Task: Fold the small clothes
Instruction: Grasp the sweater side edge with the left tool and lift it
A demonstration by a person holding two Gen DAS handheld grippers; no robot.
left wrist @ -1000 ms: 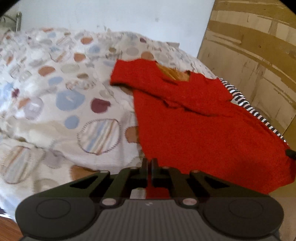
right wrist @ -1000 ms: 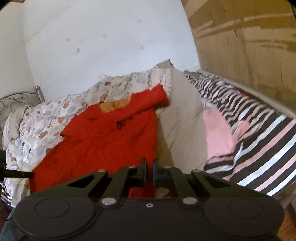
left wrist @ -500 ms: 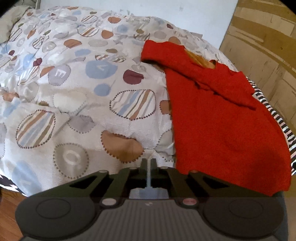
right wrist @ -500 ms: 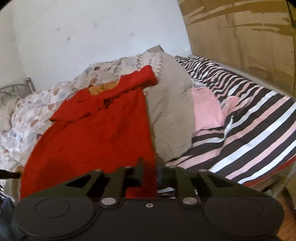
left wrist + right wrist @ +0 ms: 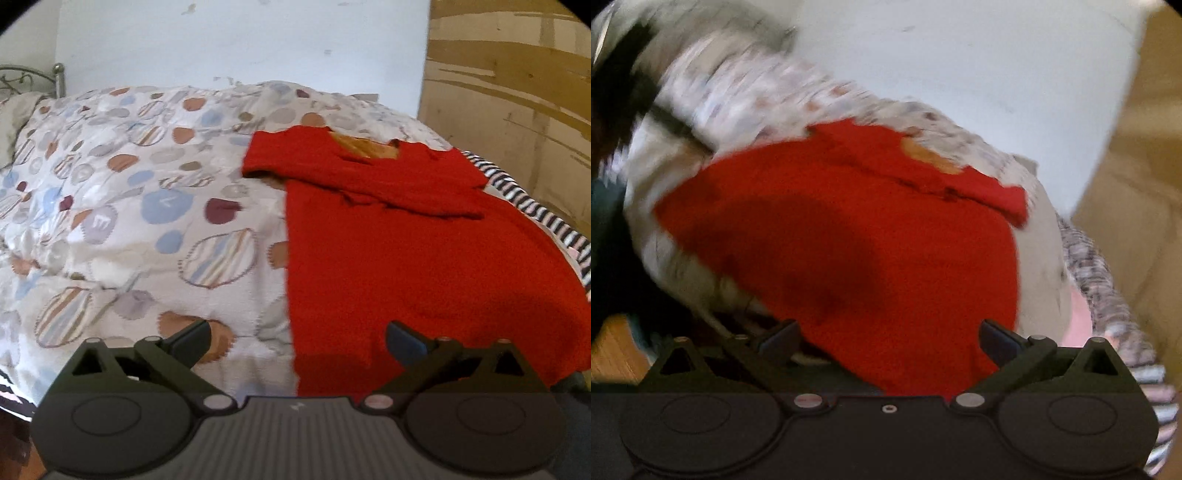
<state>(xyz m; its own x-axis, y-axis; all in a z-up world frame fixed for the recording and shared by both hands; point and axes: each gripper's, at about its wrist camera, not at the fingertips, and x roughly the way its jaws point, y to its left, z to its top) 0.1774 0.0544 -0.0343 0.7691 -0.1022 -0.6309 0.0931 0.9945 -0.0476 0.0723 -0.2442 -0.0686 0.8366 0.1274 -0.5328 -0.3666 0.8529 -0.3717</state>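
Note:
A red knit garment (image 5: 399, 258) lies spread on the bed, its sleeves folded across the chest and an orange lining showing at the neck. My left gripper (image 5: 297, 338) hovers over its near left hem, jaws opening wide, pads clear of the cloth. The right wrist view is blurred and tilted: the red garment (image 5: 871, 229) fills the middle. My right gripper (image 5: 888, 338) sits above its near edge, jaws opening wide, with nothing pinched between the pads.
A quilt (image 5: 122, 221) with coloured dots covers the bed's left side. A black-and-white striped sheet (image 5: 546, 218) shows at the right, with a grey blanket (image 5: 1041, 258) and pink cloth (image 5: 1078, 317) beside the garment. A wooden panel (image 5: 517, 92) stands at the right.
Both grippers were shut on the garment's hem a second ago. Both now stand wide open with the hem lying on the bed. The right view has swung and rolled, blurring.

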